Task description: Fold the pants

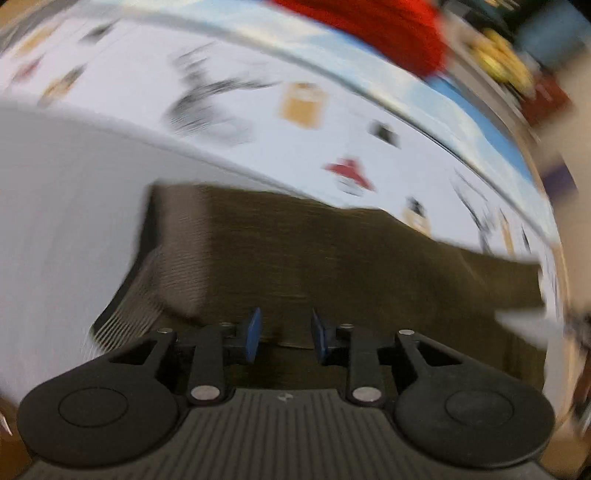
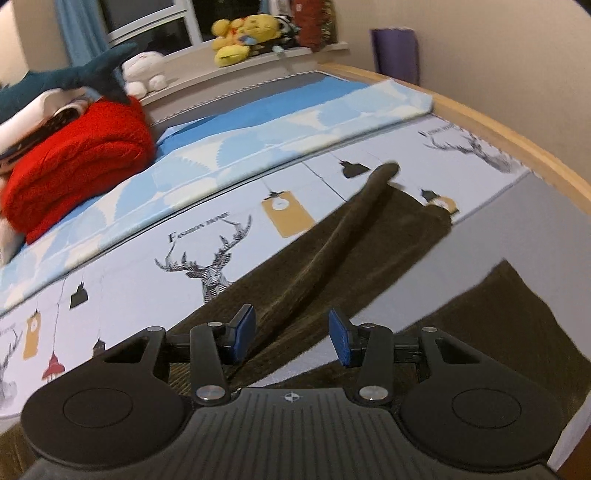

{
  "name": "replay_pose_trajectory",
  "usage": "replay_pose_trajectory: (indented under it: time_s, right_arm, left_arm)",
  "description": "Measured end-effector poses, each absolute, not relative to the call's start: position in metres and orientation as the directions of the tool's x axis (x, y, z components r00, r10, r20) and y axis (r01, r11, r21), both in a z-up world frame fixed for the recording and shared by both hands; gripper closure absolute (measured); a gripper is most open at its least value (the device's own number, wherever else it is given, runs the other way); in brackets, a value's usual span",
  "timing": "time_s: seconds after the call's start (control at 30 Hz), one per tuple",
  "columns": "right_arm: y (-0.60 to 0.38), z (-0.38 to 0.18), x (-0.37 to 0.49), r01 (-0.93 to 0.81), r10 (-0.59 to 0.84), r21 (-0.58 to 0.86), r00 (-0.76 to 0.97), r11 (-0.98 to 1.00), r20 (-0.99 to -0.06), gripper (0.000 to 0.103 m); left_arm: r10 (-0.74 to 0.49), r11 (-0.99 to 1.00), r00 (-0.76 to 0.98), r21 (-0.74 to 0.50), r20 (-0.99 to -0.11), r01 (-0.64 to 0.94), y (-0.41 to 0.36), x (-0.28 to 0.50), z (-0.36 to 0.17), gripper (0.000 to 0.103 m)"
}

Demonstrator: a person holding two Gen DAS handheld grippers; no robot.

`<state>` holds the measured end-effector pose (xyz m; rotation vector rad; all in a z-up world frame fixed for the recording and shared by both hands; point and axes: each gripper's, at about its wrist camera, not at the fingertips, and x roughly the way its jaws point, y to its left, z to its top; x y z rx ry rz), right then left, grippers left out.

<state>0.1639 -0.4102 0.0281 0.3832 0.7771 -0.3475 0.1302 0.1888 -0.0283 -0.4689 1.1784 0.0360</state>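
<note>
Dark olive-brown pants point(image 1: 332, 258) lie spread on a bed with a white printed sheet point(image 1: 240, 122). The left wrist view is motion-blurred. My left gripper point(image 1: 286, 334) is open just above the pants, its blue pads point(image 1: 253, 334) apart with nothing between them. In the right wrist view the pants point(image 2: 362, 240) run diagonally with a raised fold ridge point(image 2: 354, 210) along them, and another part point(image 2: 509, 317) lies at the right. My right gripper point(image 2: 291, 338) is open and empty over the near end of the ridge.
A folded red blanket point(image 2: 81, 162) with a shark plush point(image 2: 74, 77) sits at the back left on a blue-and-white cover point(image 2: 258, 140). Stuffed toys point(image 2: 243, 33) line the windowsill. The wooden bed edge point(image 2: 517, 140) curves along the right near the wall.
</note>
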Motion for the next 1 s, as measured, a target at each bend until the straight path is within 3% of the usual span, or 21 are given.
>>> replay_pose_trajectory:
  time_s: [0.1, 0.13, 0.23, 0.3, 0.43, 0.5, 0.57, 0.6, 0.63, 1.0]
  right_arm:
    - [-0.427, 0.023, 0.162, 0.455, -0.135, 0.265, 0.675, 0.850, -0.725, 0.081]
    - [-0.434, 0.021, 0.163, 0.464, -0.128, 0.286, 0.679, 0.838, -0.723, 0.084]
    - [-0.454, 0.012, 0.166, 0.502, -0.115, 0.345, 0.680, 0.793, -0.724, 0.084]
    - [-0.468, 0.005, 0.169, 0.527, -0.100, 0.394, 0.684, 0.753, -0.723, 0.083]
    - [-0.493, -0.018, 0.177, 0.550, -0.027, 0.523, 0.706, 0.652, -0.708, 0.081]
    - [-0.500, -0.029, 0.185, 0.544, 0.013, 0.567, 0.714, 0.618, -0.700, 0.078]
    - [-0.504, -0.041, 0.197, 0.533, 0.040, 0.586, 0.718, 0.610, -0.695, 0.075]
    - [-0.505, -0.045, 0.204, 0.531, 0.043, 0.583, 0.716, 0.615, -0.697, 0.073]
    - [-0.505, -0.050, 0.211, 0.531, 0.042, 0.576, 0.712, 0.621, -0.701, 0.073]
    - [-0.507, -0.110, 0.262, 0.580, 0.059, 0.556, 0.659, 0.595, -0.750, 0.067]
  left_arm:
    - [-0.185, 0.903, 0.293, -0.280, -0.938, -0.325, 0.194, 0.134, -0.047, 0.070]
    - [-0.211, 0.892, 0.267, -0.297, -0.940, -0.341, 0.196, 0.138, -0.053, 0.063]
    - [-0.277, 0.857, 0.252, -0.357, -0.927, -0.372, 0.197, 0.144, -0.063, 0.045]
    - [-0.258, 0.855, 0.251, -0.341, -0.933, -0.391, 0.198, 0.149, -0.066, 0.039]
    - [-0.252, 0.825, 0.254, -0.345, -0.934, -0.447, 0.210, 0.162, -0.074, 0.039]
    - [-0.222, 0.811, 0.254, -0.323, -0.941, -0.488, 0.215, 0.165, -0.076, 0.042]
    - [-0.167, 0.822, 0.254, -0.277, -0.953, -0.497, 0.219, 0.169, -0.074, 0.060]
    - [-0.137, 0.835, 0.255, -0.250, -0.957, -0.491, 0.219, 0.170, -0.071, 0.077]
    - [-0.113, 0.844, 0.260, -0.231, -0.959, -0.485, 0.221, 0.170, -0.068, 0.080]
    - [-0.083, 0.829, 0.354, -0.262, -0.931, -0.494, 0.226, 0.174, -0.051, 0.084]
